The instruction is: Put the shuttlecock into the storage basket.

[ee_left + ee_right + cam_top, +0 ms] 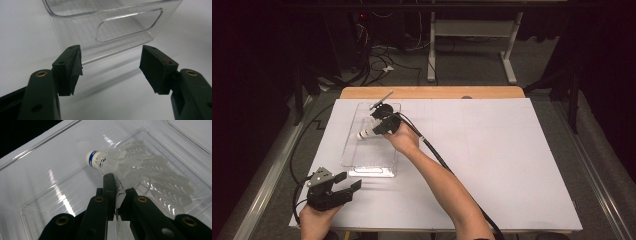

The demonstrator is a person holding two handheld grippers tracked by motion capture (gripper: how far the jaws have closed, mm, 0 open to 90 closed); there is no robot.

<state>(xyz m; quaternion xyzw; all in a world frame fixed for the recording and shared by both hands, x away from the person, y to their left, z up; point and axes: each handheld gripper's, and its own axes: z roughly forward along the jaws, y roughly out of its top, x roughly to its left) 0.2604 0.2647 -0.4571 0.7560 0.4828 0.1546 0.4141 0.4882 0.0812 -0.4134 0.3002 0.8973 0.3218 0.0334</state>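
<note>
From the high view, I've got my right hand-held gripper out over the clear plastic bin on the white-covered counter, and there's the shuttlecock, cork end poking out to the left, hanging above the middle of the bin; I'd say I'm carrying it in that way so it drops inside the walls and not on the counter. My left hand-held gripper waits near the front corner of the counter, just short of the bin's near end, out of the way of the other arm. Over to the left gripper view: jaws spread wide, nothing between them, and they look straight at the bin's end wall with its cut-out handle, close enough, I reckon, to steady the bin if it slides. Now the right gripper view: the jaws are pinched almost together on the feather skirt of the shuttlecock, one thin edge of it caught between the pads, cork pointing away and up, blue band showing. It's over the ribbed floor of the bin; whether it's touching the floor yet I can't tell.
</note>
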